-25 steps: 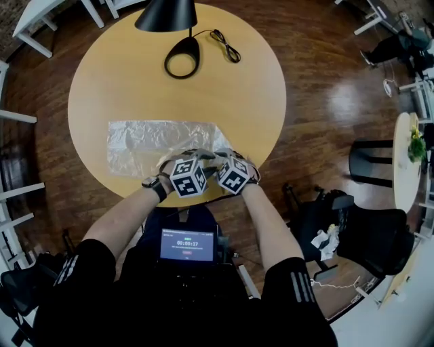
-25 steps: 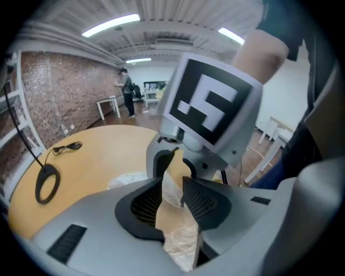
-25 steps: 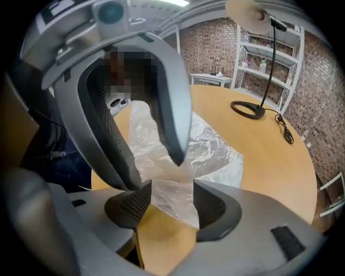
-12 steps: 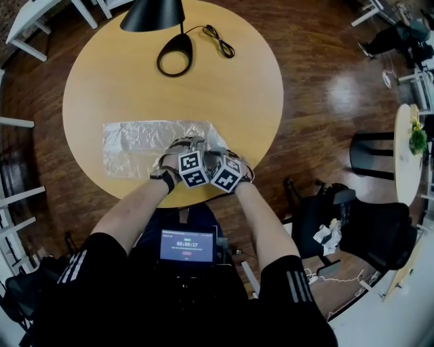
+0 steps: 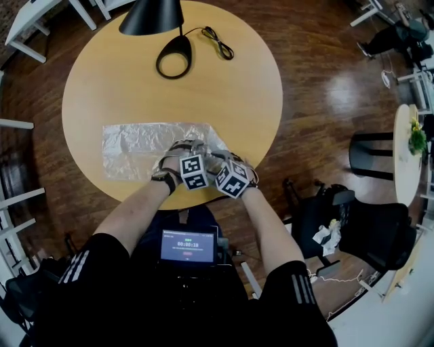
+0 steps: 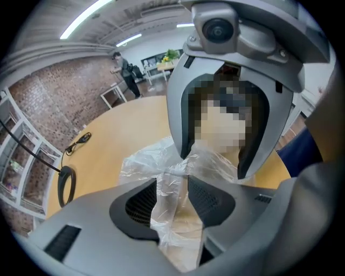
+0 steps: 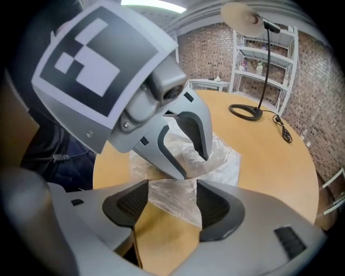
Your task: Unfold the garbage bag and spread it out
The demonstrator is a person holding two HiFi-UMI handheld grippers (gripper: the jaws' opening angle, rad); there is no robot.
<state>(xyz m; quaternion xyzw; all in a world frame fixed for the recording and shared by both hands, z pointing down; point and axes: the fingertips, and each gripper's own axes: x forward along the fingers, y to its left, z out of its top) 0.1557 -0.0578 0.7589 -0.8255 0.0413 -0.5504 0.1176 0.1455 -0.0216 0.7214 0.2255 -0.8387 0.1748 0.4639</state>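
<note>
A clear plastic garbage bag (image 5: 146, 146) lies mostly flat on the round wooden table (image 5: 237, 88), with its near right corner bunched up. Both grippers meet over that corner, tips facing each other. My left gripper (image 5: 196, 154) is open, and a gathered strip of bag film (image 6: 145, 161) hangs loose between its pads (image 6: 207, 197). My right gripper (image 5: 213, 159) is open too. Crumpled film (image 7: 221, 161) lies in the wide gap between its pads (image 7: 215, 207), which do not press on it. Each gripper view shows the other gripper close in front.
A black desk lamp stands at the table's far side, with its shade (image 5: 150, 15), ring base (image 5: 173, 57) and coiled cord (image 5: 217, 42). Black chairs (image 5: 380, 230) and a small table with a plant (image 5: 407, 156) are to the right. White furniture frames line the left.
The two marker cubes drew closer together, then slid a little toward the table's near edge. The bag's flat part has not moved.
</note>
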